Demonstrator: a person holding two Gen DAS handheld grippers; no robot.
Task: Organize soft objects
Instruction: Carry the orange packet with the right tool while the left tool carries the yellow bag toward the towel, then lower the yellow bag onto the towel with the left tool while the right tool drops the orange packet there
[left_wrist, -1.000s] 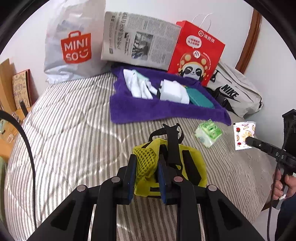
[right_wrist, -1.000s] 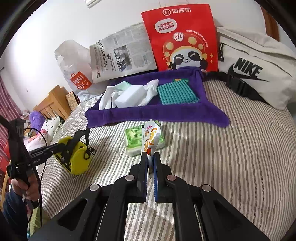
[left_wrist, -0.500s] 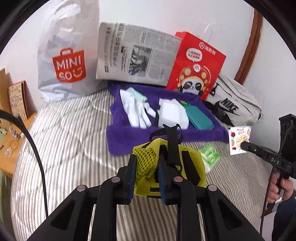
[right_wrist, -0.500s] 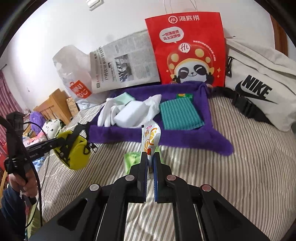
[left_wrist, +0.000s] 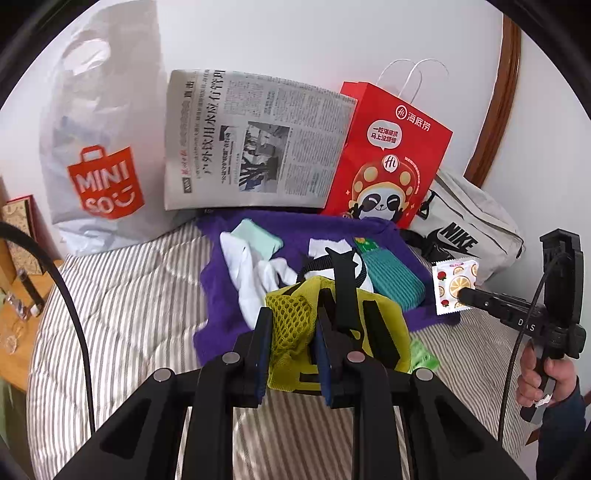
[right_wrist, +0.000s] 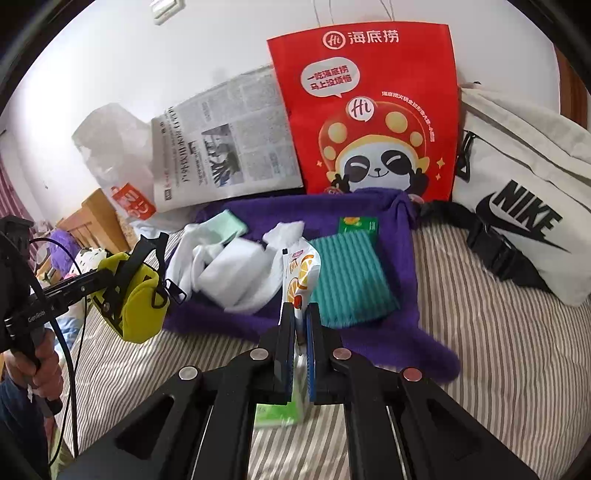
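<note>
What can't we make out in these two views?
- Green pack: right wrist view, mostly behind the right gripper; in the left view only a corner shows past the yellow pouch.
- White sponge: left view, largely covered by the pouch strap.
- Sachet: right view shows it edge-on and blurred; print unreadable.
- Miniso bag: right view, partly behind the newspaper.

bed (right_wrist: 498, 332): striped | purple towel (right_wrist: 388, 325) | green packet (right_wrist: 277, 410) | Nike bag (right_wrist: 524, 206)
</note>
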